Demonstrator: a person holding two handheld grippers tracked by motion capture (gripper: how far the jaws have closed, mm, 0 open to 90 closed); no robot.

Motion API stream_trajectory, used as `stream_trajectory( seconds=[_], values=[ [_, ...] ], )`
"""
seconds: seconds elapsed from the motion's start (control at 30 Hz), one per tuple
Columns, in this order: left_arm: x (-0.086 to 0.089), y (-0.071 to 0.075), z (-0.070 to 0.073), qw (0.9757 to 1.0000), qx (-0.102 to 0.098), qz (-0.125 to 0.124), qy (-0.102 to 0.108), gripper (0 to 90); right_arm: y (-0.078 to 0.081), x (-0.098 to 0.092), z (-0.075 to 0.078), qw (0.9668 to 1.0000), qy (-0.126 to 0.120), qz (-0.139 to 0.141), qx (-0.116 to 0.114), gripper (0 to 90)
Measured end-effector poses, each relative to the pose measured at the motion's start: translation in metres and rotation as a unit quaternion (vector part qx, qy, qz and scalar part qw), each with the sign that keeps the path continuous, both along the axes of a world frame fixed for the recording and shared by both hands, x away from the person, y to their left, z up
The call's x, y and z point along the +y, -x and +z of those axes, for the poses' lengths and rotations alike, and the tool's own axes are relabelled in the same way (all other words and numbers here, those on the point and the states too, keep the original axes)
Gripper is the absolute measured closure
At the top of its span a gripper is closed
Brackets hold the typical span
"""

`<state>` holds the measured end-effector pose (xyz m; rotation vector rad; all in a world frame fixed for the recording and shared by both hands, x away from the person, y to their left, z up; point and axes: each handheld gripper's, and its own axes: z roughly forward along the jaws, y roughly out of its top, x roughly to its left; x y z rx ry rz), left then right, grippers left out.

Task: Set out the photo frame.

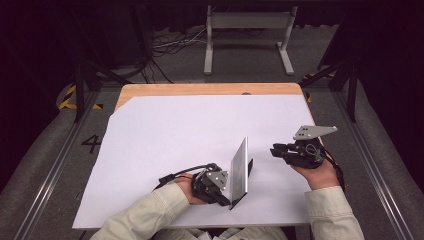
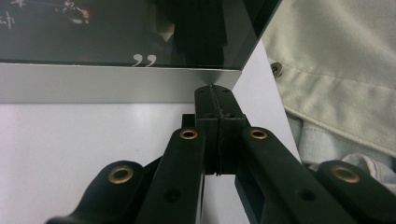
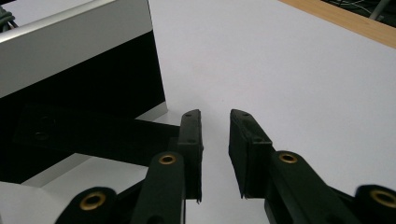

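Observation:
A thin flat panel [image 1: 240,170] with a silver frame and a dark glossy face stands tilted on its edge on the white sheet [image 1: 190,130]. My left gripper [image 1: 226,199] sits at its near lower corner. In the left gripper view the jaws are pressed together, and the left gripper [image 2: 213,87] touches the panel's silver bottom band [image 2: 93,84] with its tips. My right gripper [image 1: 274,150] hovers to the right of the panel, apart from it. In the right gripper view the right gripper [image 3: 215,122] stands open over bare sheet, with the panel [image 3: 84,74] to its left.
The white sheet covers most of a wooden table [image 1: 200,89], whose bare edge shows at the back [image 3: 345,18]. A metal stand [image 1: 247,30] and cables lie on the floor beyond. A person's sleeves [image 1: 150,210] enter from the bottom.

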<state>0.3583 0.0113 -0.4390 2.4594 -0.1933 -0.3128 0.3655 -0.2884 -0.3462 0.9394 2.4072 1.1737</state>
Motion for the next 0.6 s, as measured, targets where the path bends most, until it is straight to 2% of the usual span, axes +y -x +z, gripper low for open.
stream_trajectory(
  seconds=[0.6],
  values=[
    [-0.018,0.007,-0.003,1.0000,0.003,0.001,0.007,90.0,0.001,-0.002,0.001,1.0000,-0.004,-0.003,0.002,73.2]
  ],
)
